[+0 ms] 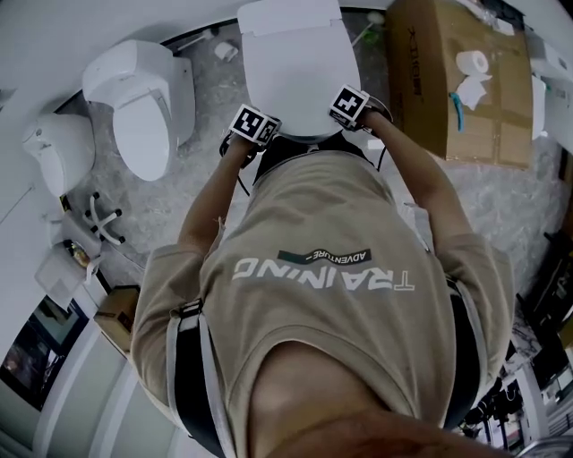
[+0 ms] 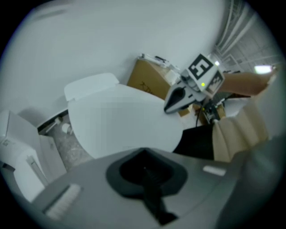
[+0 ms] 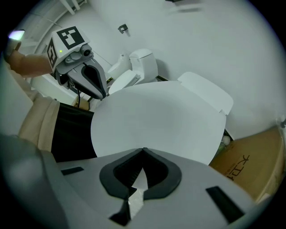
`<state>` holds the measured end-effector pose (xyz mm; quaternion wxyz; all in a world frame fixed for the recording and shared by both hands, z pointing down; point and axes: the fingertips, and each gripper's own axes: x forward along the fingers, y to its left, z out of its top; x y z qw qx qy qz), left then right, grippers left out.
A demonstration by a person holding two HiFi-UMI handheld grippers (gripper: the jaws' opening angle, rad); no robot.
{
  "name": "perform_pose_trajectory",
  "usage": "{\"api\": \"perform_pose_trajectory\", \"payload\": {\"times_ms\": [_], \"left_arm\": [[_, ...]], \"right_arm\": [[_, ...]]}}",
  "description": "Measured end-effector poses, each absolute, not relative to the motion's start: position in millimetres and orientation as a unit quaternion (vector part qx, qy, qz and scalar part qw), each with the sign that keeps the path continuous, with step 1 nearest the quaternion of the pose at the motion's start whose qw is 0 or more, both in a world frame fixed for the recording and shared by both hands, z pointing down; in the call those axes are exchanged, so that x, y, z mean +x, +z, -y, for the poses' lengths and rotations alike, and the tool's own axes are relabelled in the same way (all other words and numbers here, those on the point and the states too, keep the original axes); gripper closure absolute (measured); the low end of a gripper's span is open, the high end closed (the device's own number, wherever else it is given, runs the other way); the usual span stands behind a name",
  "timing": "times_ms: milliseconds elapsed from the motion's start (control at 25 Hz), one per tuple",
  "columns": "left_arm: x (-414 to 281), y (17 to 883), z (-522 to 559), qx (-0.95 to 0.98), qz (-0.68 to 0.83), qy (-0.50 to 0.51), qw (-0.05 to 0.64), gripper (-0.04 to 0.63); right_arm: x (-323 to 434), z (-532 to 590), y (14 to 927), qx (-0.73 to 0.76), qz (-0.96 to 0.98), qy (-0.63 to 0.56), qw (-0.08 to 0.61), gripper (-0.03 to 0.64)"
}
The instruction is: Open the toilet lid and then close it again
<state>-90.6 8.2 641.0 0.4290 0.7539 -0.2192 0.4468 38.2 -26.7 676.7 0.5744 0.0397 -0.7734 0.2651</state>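
As the toilet lid (image 1: 295, 72) lies now: it looks down, or very nearly so, flat over the bowl at 12 o'clock from the person; I cannot tell whether its front edge has left the seat.
Progress: by my reading this is either the very start, before the lift, or the very end, with the lid set back down. The pictures alone do not settle which.
Left to do: if it is the start, the lid must be swung up toward the cistern (image 1: 286, 12) and then lowered again.
Left hand-held gripper (image 1: 261, 128): sits at the lid's front edge, at about 7 o'clock on the oval. In its own view the jaws meet at the tips (image 2: 143, 151) with nothing between them, and the lid (image 2: 120, 120) is just beyond.
Right hand-held gripper (image 1: 351, 106): sits at about 5 o'clock on the oval. Its jaws are likewise together at the tips (image 3: 143, 150), with only a sliver of white lid (image 3: 156, 120) showing through the gap behind them.
Lid's look: plain white, smooth, a broad oval that is slightly glossy, with no handle or tab visible; it is hinged at the cistern end.
Surroundings: cardboard carton (image 1: 457, 80) at 2 o'clock from the lid; two other white toilets (image 1: 143, 107) at 9 to 10 o'clock; grey speckled floor (image 1: 206, 80) between them.
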Motion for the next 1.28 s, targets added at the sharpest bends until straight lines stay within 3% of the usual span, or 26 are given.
{"api": "perform_pose_trajectory", "payload": {"times_ms": [680,1000,1280], "left_arm": [[-89.7,728.0,-46.1,0.683,0.234,0.505,0.474,0.592],[-85.0,757.9,-58.6,0.663,0.24,0.519,0.484,0.592],[-78.3,788.5,-72.3,0.658,0.224,0.546,0.467,0.592]], "right_arm": [[47.7,-9.6,735.8,0.09,0.74,0.365,0.558,0.607],[55.5,-21.7,763.8,0.15,0.749,0.408,0.5,0.607],[60.1,-35.5,792.8,0.144,0.736,0.413,0.517,0.607]]}}
